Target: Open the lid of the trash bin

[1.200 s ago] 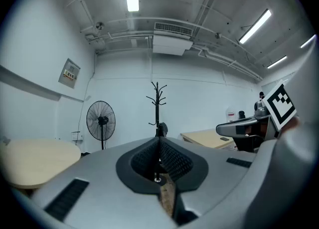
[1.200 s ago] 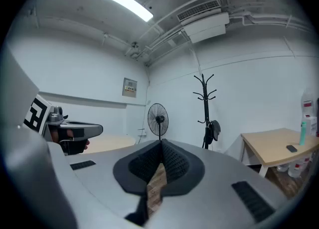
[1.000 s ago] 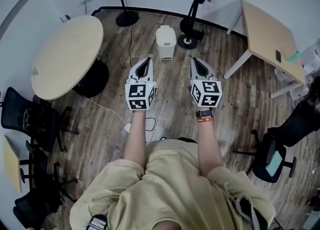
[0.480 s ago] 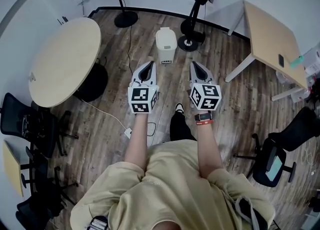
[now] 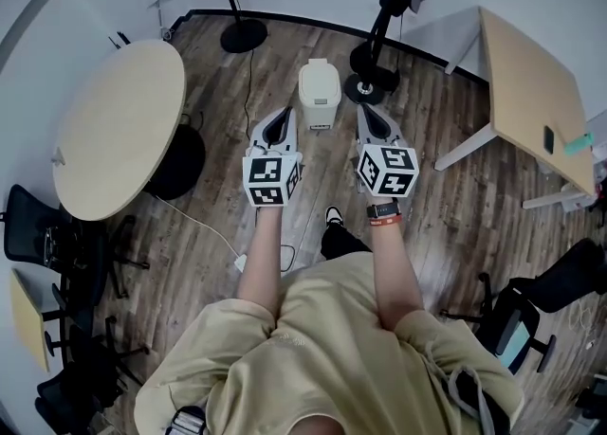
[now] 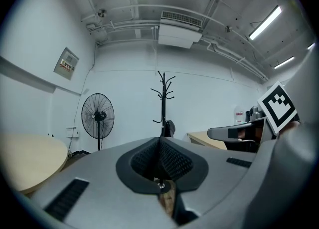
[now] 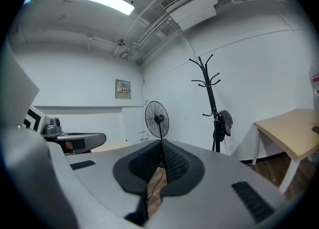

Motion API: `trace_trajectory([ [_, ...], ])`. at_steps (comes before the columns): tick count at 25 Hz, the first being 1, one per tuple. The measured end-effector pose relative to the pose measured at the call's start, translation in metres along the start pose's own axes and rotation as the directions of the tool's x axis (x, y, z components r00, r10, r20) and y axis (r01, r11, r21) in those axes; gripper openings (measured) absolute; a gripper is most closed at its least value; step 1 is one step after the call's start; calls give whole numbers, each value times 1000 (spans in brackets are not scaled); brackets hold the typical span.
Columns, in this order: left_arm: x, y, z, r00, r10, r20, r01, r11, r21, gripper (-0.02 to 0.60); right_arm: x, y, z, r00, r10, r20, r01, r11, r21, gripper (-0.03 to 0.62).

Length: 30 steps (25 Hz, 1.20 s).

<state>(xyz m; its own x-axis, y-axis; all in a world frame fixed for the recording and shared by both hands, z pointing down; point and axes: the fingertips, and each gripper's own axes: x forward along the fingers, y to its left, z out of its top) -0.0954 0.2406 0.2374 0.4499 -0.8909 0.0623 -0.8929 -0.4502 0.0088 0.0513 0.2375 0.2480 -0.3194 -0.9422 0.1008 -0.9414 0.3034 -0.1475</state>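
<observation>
The small white trash bin (image 5: 320,92) stands on the wood floor (image 5: 446,206) with its lid down, ahead of the person and between the tips of the 2 grippers, touching neither.

The likeliest slip is a poor catch on the lid. Both pairs of jaws are pressed together with nothing between them, so a closed tip may skate off the smooth lid instead of getting under its edge. The bin looks light, so a push from 1 side could slide or tip it on the floor unless the other gripper steadies it. The round base of the coat stand (image 5: 365,87) sits just beside the bin on its right, and a wide swing of the right gripper (image 5: 365,113) could knock it. A white cable (image 5: 204,222) runs across the floor near the person's feet and could catch a step forward.

Both forearms reach forward, side by side and roughly parallel, marker cubes facing up. The left gripper (image 5: 284,113) and the right one point ahead and about level: each gripper view shows the far wall, the floor fan (image 6: 97,118) and the ceiling, not the bin, so both would have to tilt down to reach the lid.
</observation>
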Motion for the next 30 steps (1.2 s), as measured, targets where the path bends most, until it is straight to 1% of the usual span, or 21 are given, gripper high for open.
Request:
trace_trajectory([
  [6, 83, 13, -2, 999, 21, -37, -21, 1000, 8, 25, 76, -53, 7, 999, 29, -32, -28, 999, 30, 15],
  [11, 142, 25, -6, 997, 27, -70, -27, 1000, 1, 25, 130, -84, 7, 997, 51, -65, -48, 998, 48, 15],
  [16, 200, 21, -16, 995, 25, -99, -26, 1000, -10, 25, 172, -123, 4, 992, 76, -97, -70, 996, 60, 15],
  [19, 224, 16, -22, 993, 27, -111, -29, 999, -20, 25, 189, -144, -1, 989, 91, -115, -84, 994, 68, 15],
  [23, 244, 26, -34, 991, 38, -130, -43, 998, -36, 25, 203, -150, -14, 984, 112, -142, -102, 992, 78, 15],
  [25, 253, 30, -38, 990, 40, -139, -44, 999, -30, 25, 211, -150, -23, 978, 127, -164, -116, 990, 78, 15],
  [27, 262, 31, -42, 988, 37, -148, -40, 999, -15, 25, 219, -153, -31, 974, 137, -179, -124, 989, 82, 15],
  [30, 279, 38, -53, 988, 23, -156, -26, 1000, -17, 25, 236, -157, -39, 973, 137, -188, -121, 988, 92, 15],
])
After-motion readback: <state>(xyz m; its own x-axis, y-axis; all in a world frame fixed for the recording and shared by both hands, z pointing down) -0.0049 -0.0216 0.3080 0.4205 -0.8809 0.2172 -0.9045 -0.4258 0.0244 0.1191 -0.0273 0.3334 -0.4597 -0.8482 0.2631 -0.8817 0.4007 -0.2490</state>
